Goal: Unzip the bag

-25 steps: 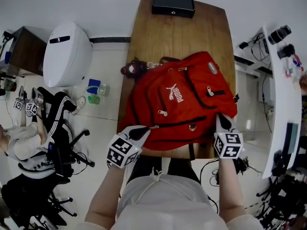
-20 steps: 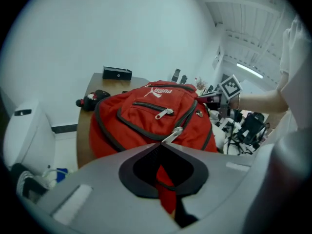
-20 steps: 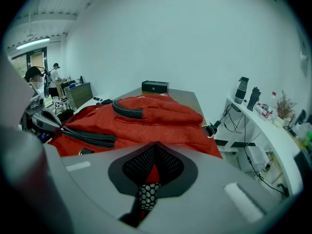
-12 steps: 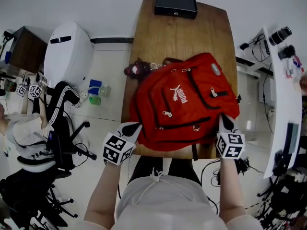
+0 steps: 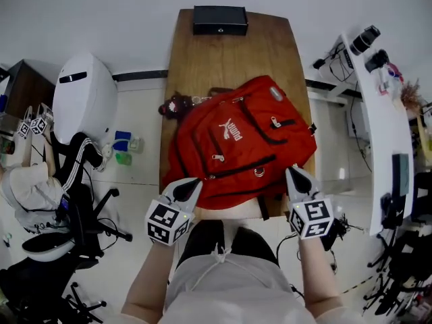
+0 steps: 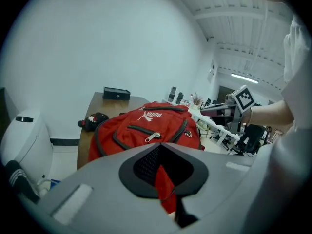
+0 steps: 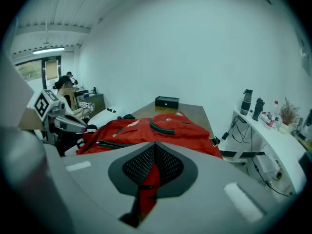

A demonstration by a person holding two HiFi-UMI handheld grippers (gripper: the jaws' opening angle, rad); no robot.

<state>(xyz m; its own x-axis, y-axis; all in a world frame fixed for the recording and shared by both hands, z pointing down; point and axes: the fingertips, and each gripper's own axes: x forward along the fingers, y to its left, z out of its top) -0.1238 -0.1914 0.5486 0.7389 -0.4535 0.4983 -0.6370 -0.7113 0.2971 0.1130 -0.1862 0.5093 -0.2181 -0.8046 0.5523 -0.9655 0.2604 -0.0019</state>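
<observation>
A red backpack lies flat on the wooden table, its front pockets and black zippers facing up. My left gripper is at the bag's near left corner. Its jaws are shut, and a strip of red fabric shows between the pads. My right gripper is at the near right corner, shut on red fabric. The bag lies ahead in the left gripper view, and the right gripper shows beyond it. The long front zipper runs between the two grippers.
A black box stands at the table's far end. A dark plush charm hangs off the bag at the table's left edge. A white rounded machine and office chairs stand on the left, and a white desk on the right.
The left gripper has shifted a little left from the zipper's end to the bag's corner. The right gripper stays at its corner. The head view has swung, so the table sits further left.
</observation>
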